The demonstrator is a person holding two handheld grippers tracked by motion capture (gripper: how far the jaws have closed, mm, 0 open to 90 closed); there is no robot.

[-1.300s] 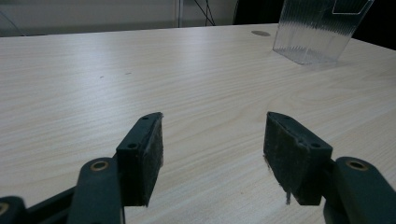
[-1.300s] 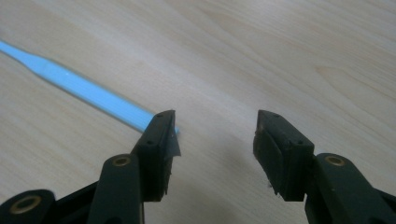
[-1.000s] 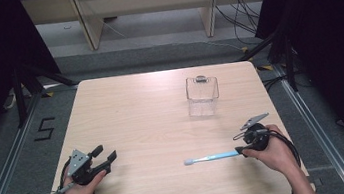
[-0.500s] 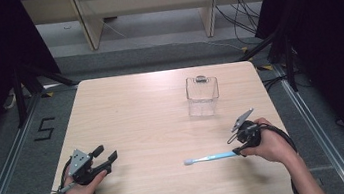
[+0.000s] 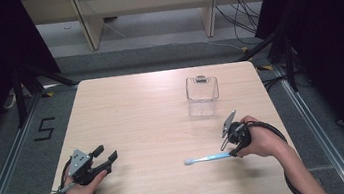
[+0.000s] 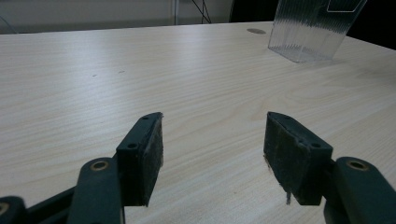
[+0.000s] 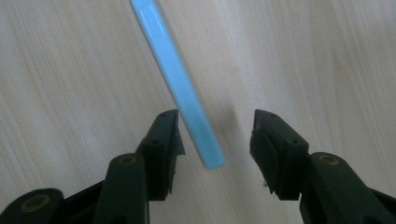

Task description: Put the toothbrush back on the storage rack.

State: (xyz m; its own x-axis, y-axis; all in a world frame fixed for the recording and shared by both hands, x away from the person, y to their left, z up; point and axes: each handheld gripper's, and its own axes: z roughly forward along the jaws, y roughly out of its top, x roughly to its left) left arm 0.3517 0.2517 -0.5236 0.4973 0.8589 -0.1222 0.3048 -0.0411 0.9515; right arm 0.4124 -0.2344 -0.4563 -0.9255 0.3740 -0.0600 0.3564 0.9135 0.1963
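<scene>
- Closing in on the blue toothbrush (image 5: 207,158), which lies flat near the table's (image 5: 136,111) front edge; our right gripper (image 7: 215,128) straddles its handle end, jaws closing, pads not yet touching.
- Left gripper (image 6: 214,140) rests, jaws apart, empty.
- Grasp, lift and likely drop into the clear holder (image 5: 203,94) remain.

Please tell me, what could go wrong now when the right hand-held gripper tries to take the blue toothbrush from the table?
The right hand-held gripper has just been closing its jaws around the handle end of the blue toothbrush, not yet pressing it. The handle lies nearer one jaw, so it may be pushed sideways and slip out. Gripped so near its end, it could also droop when lifted toward the clear container.
</scene>
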